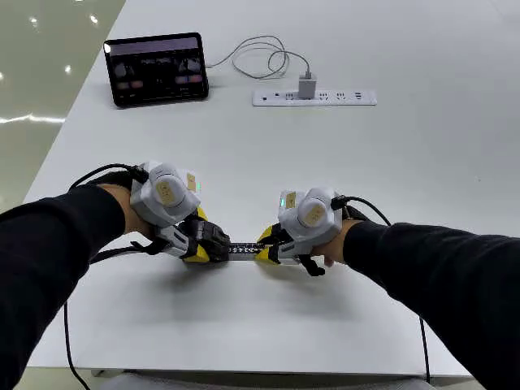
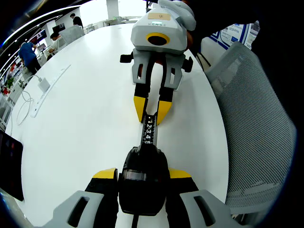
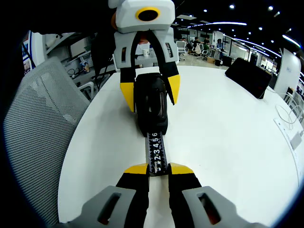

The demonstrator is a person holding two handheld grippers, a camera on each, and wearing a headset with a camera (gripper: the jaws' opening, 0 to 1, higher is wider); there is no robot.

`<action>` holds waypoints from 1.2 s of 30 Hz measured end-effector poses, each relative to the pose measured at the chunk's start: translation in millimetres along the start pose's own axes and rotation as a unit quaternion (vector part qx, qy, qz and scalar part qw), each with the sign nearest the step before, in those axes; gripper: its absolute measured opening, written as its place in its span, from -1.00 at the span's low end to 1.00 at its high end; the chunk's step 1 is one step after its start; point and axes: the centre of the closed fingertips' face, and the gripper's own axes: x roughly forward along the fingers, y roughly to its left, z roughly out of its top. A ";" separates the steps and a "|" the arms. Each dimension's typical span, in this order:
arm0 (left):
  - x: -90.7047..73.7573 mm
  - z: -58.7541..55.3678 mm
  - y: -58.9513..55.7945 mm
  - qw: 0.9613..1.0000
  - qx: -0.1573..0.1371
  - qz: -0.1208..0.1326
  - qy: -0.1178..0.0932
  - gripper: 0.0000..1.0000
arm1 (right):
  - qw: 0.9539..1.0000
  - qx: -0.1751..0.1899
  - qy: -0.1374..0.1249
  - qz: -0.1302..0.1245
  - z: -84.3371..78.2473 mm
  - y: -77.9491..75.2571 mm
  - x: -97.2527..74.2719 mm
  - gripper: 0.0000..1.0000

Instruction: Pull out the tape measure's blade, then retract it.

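A black tape measure case (image 2: 143, 178) sits between the yellow-tipped jaws of my left gripper (image 2: 142, 175), which is shut on it. The case (image 1: 213, 241) lies low on the white table (image 1: 325, 154), with my left gripper (image 1: 197, 244) around it. A short stretch of black blade (image 3: 156, 153) with white numerals runs out of the case (image 3: 152, 102). My right gripper (image 3: 158, 169) is shut on the blade's end. In the head view the blade (image 1: 244, 248) spans the small gap between the case and my right gripper (image 1: 264, 245).
A dark tablet (image 1: 157, 68) stands at the far left of the table. A white power strip (image 1: 314, 97) with a plugged charger and coiled cable (image 1: 264, 58) lies at the back. A grey mesh chair (image 2: 247, 123) stands beside the table's near edge.
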 end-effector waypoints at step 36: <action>0.9 0.9 0.2 1.000 -0.011 0.007 -0.014 -0.31 | 1.000 0.005 0.013 -0.012 -21.8 -3.8 -22.6 -0.80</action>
